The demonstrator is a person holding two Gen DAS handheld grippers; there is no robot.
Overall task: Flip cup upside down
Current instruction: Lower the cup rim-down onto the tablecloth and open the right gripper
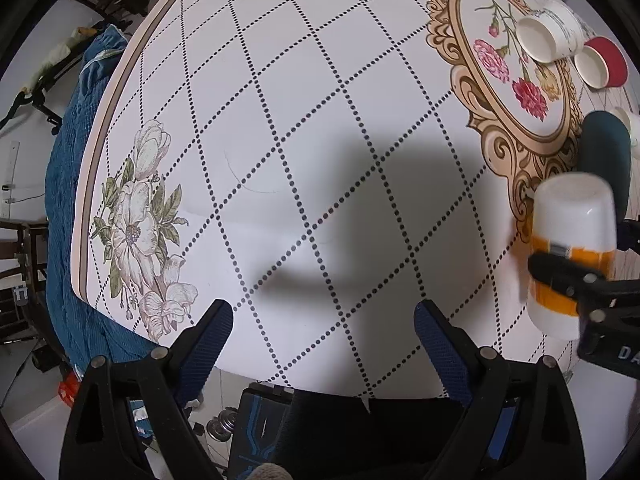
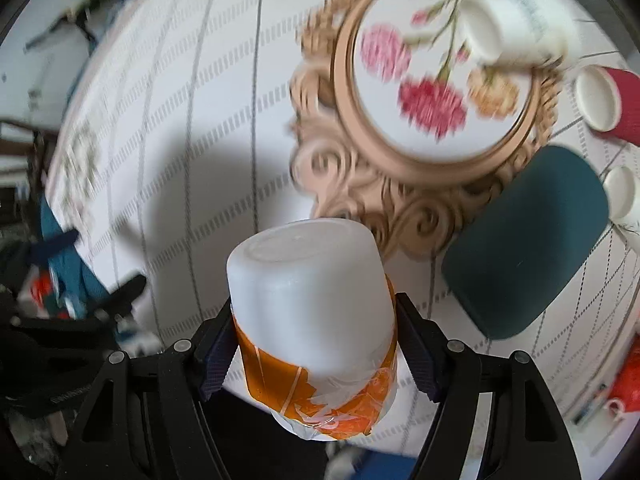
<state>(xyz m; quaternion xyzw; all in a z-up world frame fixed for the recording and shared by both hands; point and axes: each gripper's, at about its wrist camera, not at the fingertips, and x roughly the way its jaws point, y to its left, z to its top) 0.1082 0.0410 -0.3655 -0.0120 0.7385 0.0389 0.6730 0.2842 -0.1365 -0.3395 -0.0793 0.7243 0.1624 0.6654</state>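
Patterned tablecloth (image 1: 304,128) with dotted diamonds and a framed flower print is covering the table; right gripper (image 2: 316,344) is clamping the white cup (image 2: 312,304) across its orange band, base facing away from the camera, at lower centre of the right wrist view; a dark teal object (image 2: 524,248) is lying just right of it; a red cup (image 2: 612,104) and a white jar (image 2: 520,28) are lying at upper right; left gripper (image 1: 324,328) is holding its jaws apart around nothing, low in the left wrist view.
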